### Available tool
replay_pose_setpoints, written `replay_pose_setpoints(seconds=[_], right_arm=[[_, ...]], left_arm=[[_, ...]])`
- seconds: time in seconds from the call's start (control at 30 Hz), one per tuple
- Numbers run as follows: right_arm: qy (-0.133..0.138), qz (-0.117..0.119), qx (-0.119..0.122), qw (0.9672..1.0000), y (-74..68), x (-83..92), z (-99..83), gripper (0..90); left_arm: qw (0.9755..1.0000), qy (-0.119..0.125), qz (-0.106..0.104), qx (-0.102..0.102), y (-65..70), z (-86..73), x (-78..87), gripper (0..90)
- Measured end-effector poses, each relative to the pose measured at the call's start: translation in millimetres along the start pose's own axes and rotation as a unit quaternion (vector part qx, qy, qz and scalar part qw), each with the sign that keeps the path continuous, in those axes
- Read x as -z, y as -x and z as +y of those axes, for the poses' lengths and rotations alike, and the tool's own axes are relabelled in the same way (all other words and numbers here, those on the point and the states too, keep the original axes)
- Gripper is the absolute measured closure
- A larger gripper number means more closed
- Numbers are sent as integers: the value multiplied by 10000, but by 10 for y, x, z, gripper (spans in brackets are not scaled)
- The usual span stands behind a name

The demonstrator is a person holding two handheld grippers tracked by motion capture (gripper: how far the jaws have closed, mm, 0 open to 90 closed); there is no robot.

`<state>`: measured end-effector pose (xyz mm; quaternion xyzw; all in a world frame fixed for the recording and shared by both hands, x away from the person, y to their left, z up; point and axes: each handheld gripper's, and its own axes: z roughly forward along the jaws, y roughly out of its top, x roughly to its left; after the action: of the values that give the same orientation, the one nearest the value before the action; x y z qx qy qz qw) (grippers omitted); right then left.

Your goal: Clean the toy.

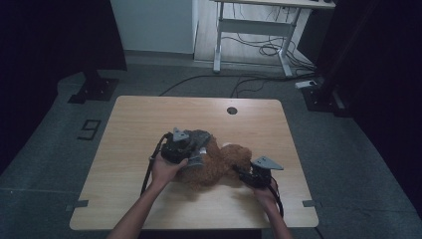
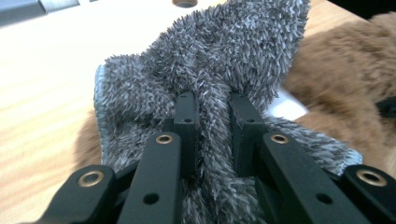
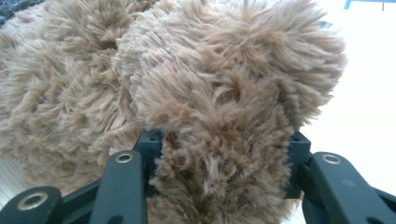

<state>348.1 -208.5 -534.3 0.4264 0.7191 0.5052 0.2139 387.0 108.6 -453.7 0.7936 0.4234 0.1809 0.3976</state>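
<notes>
**Grey cloth held over the stuffed toy: status of both grips**

Left side. The left hand-held gripper (image 1: 191, 149) sits over the left part of the brown stuffed toy (image 1: 214, 167), which lies near the middle of the tabletop (image 1: 134, 124). In the left gripper view its jaws stand close together with a fold of the grey shaggy cloth (image 2: 210, 70) pinched between them; the pile bulges out on both sides of the jaws, so the grip is firm. The free part of the cloth fans out ahead of the jaws and drapes partly onto the toy's fur, with bare wood beyond it.

Right side. The right hand-held gripper (image 1: 249, 175) is at the right end of the toy, close to the near edge of the tabletop. In the right gripper view its jaws are partly closed around a rounded, furry part of the toy (image 3: 224, 93), which fills the gap from one jaw to the other. Which part of the toy this is cannot be told from the fur alone.

Progress. Judged from the pictures, both grasps are made: the toy is steadied and the cloth is in hand. The cloth covers only a small area at the toy's left. Spreading or working it across the rest of the toy appears to remain.
</notes>
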Motion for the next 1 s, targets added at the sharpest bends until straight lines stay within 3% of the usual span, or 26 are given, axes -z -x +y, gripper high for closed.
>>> replay_pose_setpoints(seconds=[0.23,0.43,0.5,0.7,0.9,1.0], right_arm=[[-1,-4,2,10000,0,-1,0,500],[-13,-19,-29,10000,13,-11,1,501],[-14,-23,-39,10000,14,-12,1,501],[7,-44,-57,10000,15,-26,5,503],[26,-81,-54,9999,2,-33,11,504],[22,-70,-32,10000,-6,-19,5,504]], left_arm=[[9997,98,88,194,-202,-188,172,754],[9998,201,-19,60,-128,-217,351,753],[9999,159,-34,-4,-92,-195,344,753],[9999,70,-44,122,-141,-162,255,753],[9996,-93,158,234,-270,-231,123,753],[9983,-292,356,368,-415,-347,123,754]])
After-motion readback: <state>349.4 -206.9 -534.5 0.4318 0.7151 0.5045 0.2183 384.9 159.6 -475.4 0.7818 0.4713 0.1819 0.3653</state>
